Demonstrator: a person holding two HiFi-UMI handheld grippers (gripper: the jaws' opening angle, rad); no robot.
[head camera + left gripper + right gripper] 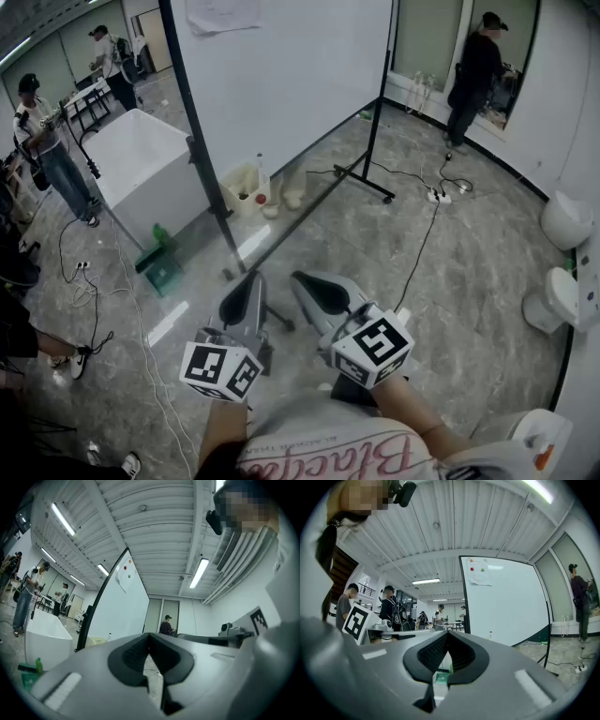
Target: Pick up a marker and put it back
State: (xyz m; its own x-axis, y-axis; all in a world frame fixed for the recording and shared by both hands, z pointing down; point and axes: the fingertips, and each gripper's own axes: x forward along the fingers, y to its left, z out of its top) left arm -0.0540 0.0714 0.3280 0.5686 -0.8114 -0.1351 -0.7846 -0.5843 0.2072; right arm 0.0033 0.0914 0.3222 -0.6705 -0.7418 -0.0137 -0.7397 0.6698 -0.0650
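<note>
The left claw (253, 277) is pinched shut on nothing and held about level. The right claw (298, 277), just beside it, is likewise closed and empty. Both aim toward the whiteboard (281, 75), well apart. No marker shows in any view. The pickup seems not yet begun; the next move calls for nearing the whiteboard, finding a marker and opening one claw.

The head view looks steeply down onto the grey stone-patterned floor (450, 281), with the left gripper (251, 279) and right gripper (302, 279) close beneath it. Each gripper view sits just behind its own jaws, facing roughly level. All three views share the tall white whiteboard on a black frame (281, 84).
</note>
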